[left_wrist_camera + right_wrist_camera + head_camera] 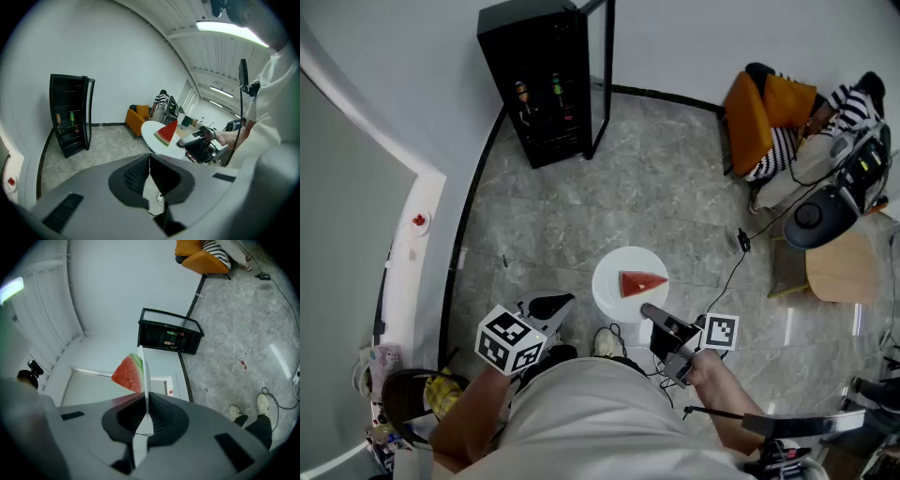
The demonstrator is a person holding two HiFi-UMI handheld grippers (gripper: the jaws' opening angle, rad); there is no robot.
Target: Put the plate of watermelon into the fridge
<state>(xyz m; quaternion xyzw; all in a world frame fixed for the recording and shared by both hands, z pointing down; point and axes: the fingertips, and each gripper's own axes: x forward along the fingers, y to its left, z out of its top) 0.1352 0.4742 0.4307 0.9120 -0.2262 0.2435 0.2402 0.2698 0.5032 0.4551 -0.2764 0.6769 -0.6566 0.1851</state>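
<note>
**Above the marble floor (675, 187): plate held**

Your right gripper (649, 311) clamps the plate (614, 267), hiding its near edge; the watermelon slice (642, 281) lies on it. Your left gripper (551, 306) is closed, empty. Beyond, the black fridge (539, 84) stands open by the white wall (722, 37).

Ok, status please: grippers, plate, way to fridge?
Right hand-held gripper shut on plate rim, watermelon on top. Left hand-held gripper shut, empty. Fridge door open, nothing in the way.
</note>
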